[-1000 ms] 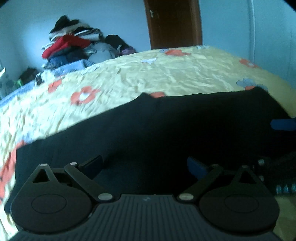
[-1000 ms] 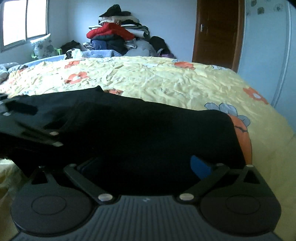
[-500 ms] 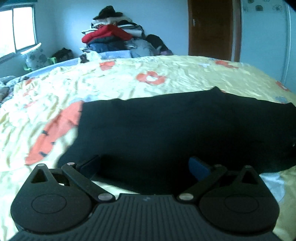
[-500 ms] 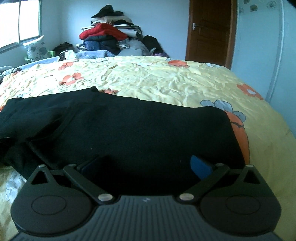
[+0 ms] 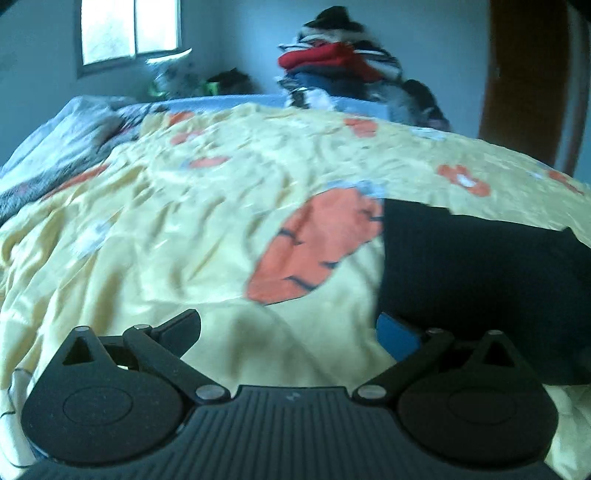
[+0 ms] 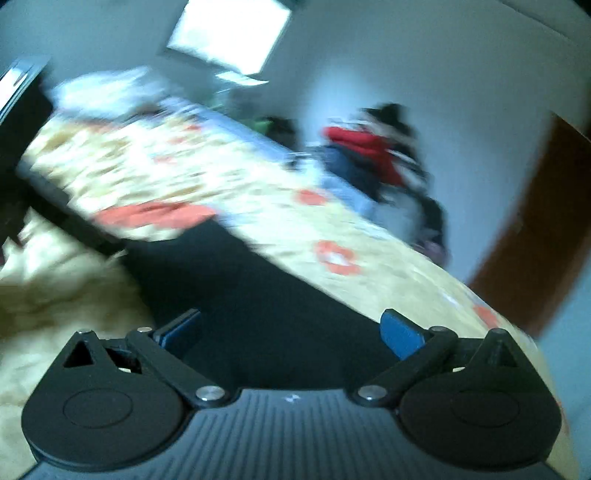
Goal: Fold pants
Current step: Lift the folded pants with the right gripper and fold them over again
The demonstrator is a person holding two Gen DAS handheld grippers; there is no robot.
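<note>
Nearest in the left wrist view, the left hand-held gripper (image 5: 288, 330) has its jaws spread wide and holds nothing; between its fingers there is only the yellow bed cover with orange flower and carrot prints (image 5: 184, 229). The black fabric pants (image 5: 476, 258) lie flat on this cover, to the right of the left hand-held gripper. Their near left corner lies just beside the blue pad of its right finger (image 5: 397, 334), though I cannot tell if they touch. From there the dark cloth runs away to the right and out of the picture, so its long axis seems to go across the bed, left to right.

In the right wrist view, which is tilted and much blurred, the right hand-held gripper (image 6: 290, 330) is also wide apart and empty. Here the pants (image 6: 240, 288) fill the space directly ahead of and between its fingers, so this hand-held gripper appears nearer to the middle of the cloth, while the left one stands at the end edge.

I judge that the coming grasp depends on this: the left side must go rightward to reach the pants' edge, and the right side needs only to go down.

Farther back, a heap of clothes with a red garment on top (image 5: 332, 70) stands behind the bed, with a bright window (image 5: 129, 29) and a brown wooden door (image 5: 524, 81) beyond.
</note>
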